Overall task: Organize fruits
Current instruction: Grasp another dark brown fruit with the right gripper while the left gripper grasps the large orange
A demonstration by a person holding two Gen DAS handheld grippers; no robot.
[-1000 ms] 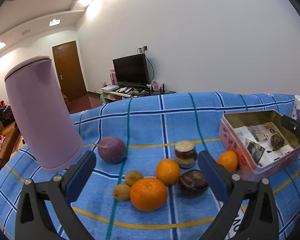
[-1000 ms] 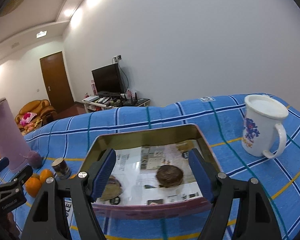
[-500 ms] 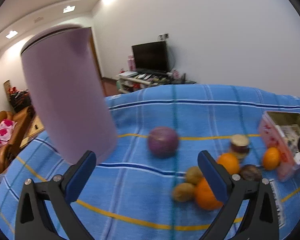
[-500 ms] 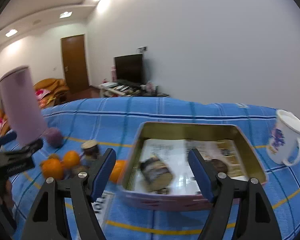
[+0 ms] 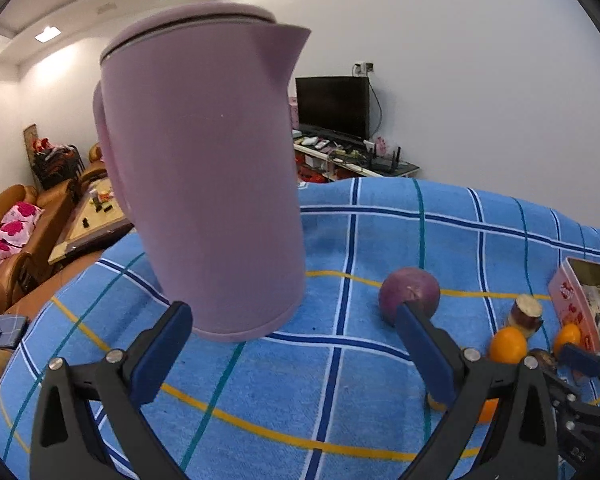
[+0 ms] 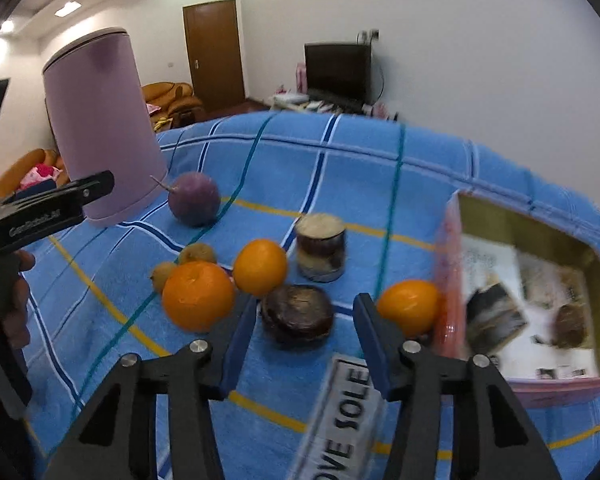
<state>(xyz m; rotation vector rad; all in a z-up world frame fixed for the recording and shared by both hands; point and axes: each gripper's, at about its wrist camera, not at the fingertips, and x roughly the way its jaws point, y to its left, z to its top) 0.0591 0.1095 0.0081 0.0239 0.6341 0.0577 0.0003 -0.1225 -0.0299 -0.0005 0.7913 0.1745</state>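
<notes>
Fruits lie on the blue checked cloth (image 6: 340, 152). A dark brown round fruit (image 6: 297, 315) lies just beyond my open right gripper (image 6: 304, 316), between its blue fingers. Around it are a large orange (image 6: 198, 294), a smaller orange (image 6: 260, 266), a third orange (image 6: 408, 307) against the pink tin box (image 6: 540, 388), two small brown fruits (image 6: 182, 262), a cut brown stub (image 6: 320, 246) and a purple round fruit (image 6: 194, 199). My left gripper (image 5: 292, 344) is open and empty before the purple kettle (image 5: 208, 184); the purple fruit (image 5: 408, 292) is by its right finger.
The tin box holds paper and two dark fruits (image 6: 568, 326). A white label strip (image 6: 340, 420) lies on the cloth under my right gripper. The tall kettle (image 6: 100, 124) stands at the cloth's left side. Sofas, a door and a TV are behind.
My right gripper has swung left from the tin box to the fruit pile and come down close to the dark brown fruit. My left gripper has turned left toward the kettle.
</notes>
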